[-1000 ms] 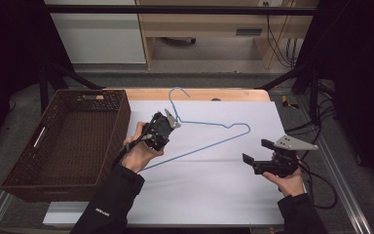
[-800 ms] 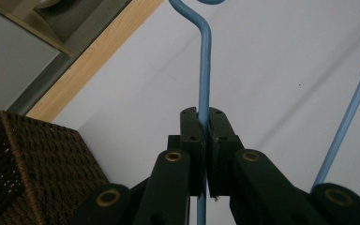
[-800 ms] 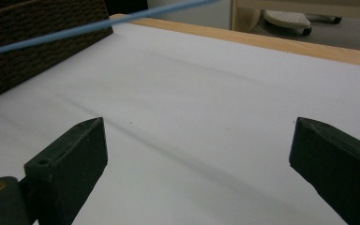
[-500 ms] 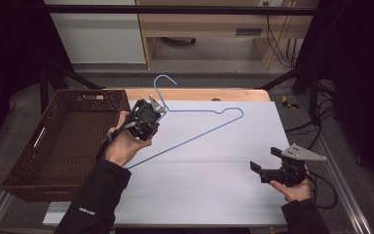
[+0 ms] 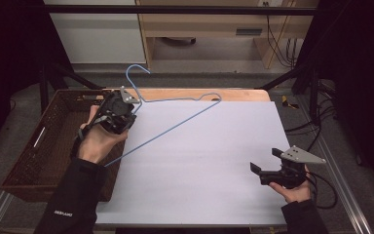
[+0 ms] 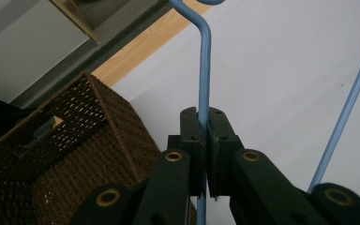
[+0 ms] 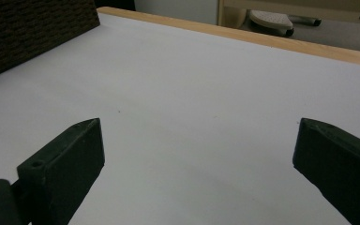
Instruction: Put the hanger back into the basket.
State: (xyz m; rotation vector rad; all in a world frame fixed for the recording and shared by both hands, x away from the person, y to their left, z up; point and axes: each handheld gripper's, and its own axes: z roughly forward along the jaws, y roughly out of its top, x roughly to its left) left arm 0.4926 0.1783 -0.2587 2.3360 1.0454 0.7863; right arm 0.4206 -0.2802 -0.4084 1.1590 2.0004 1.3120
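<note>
The blue wire hanger point(image 5: 175, 109) is clamped at its neck by the left gripper point(image 5: 118, 113) and held aloft beside the wicker basket point(image 5: 44, 141), over the white table point(image 5: 214, 161). The right gripper point(image 5: 272, 171) is held wide, holding nothing. Judged: pickup done; placement, possibly into the basket, remains.

Our left gripper point(image 5: 121, 105) sits at about ten o'clock, raised, its fingers point(image 6: 192, 136) pressed together, our left forearm reaching up from seven o'clock. Our right gripper point(image 5: 265, 165) rests low at four o'clock, fingers point(image 7: 70, 154) spread wide apart.
</note>
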